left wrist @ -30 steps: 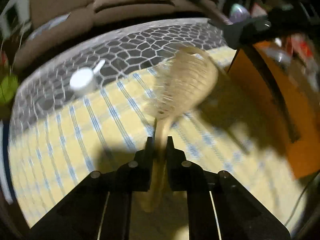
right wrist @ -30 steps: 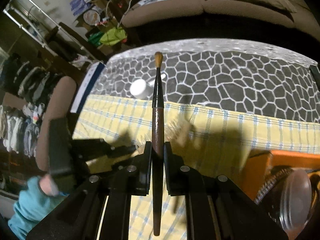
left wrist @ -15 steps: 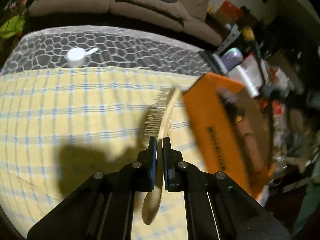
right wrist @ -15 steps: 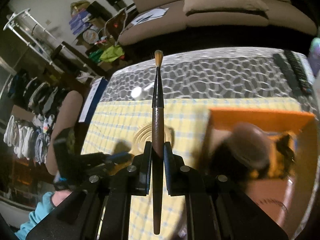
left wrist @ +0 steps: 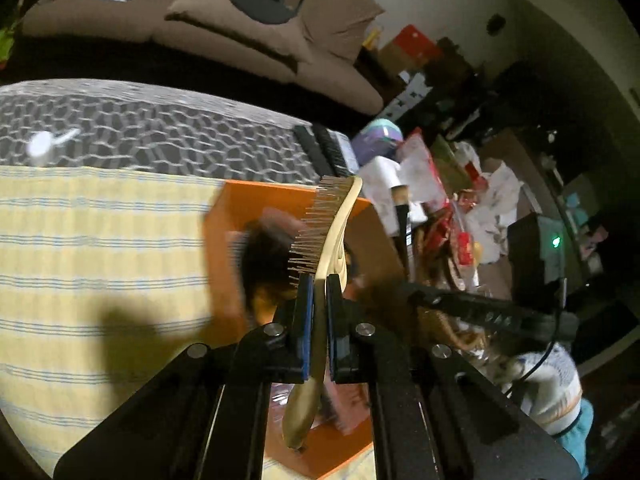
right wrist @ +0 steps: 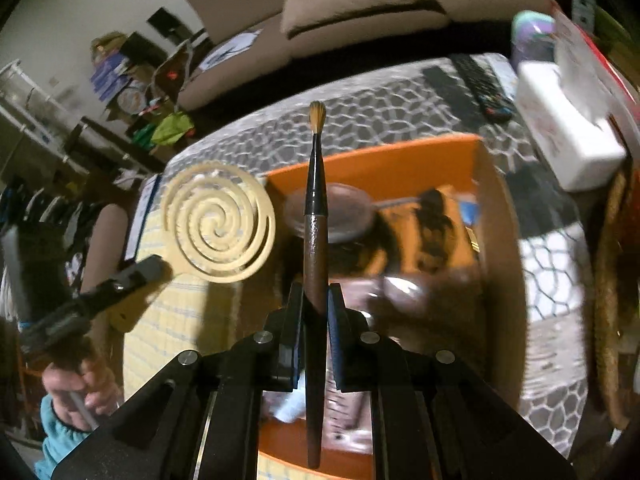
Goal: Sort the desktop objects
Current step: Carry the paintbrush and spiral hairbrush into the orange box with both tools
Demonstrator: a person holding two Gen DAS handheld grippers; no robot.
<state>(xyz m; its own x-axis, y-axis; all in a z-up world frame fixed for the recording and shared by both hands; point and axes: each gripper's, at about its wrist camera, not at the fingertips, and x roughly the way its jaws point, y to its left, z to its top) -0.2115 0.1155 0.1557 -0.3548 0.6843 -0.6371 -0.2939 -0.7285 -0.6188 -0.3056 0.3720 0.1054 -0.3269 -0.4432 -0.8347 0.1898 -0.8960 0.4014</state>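
Observation:
My left gripper (left wrist: 317, 286) is shut on a cream wooden hairbrush (left wrist: 334, 232) and holds it edge-on above the orange box (left wrist: 218, 220). In the right wrist view the hairbrush (right wrist: 218, 222) shows its spiral back, held by the left gripper (right wrist: 150, 270) left of the box. My right gripper (right wrist: 314, 294) is shut on a brown paintbrush (right wrist: 315, 248), bristles pointing away, above the orange box (right wrist: 380, 164). Part of the paintbrush (left wrist: 400, 208) and the right gripper's arm show right of the box in the left wrist view. The box holds blurred dark items.
A yellow checked cloth (left wrist: 100, 248) covers the near table, over a grey honeycomb cover (left wrist: 160, 132). A white scoop (left wrist: 44, 144) lies on the honeycomb part. Remotes (right wrist: 480, 84), a white tissue box (right wrist: 568, 136) and clutter sit to the right. A sofa stands behind.
Both grippers have swung over the orange box. The hairbrush has moved right from the cloth to above the box; the paintbrush now hangs over the box's inside.

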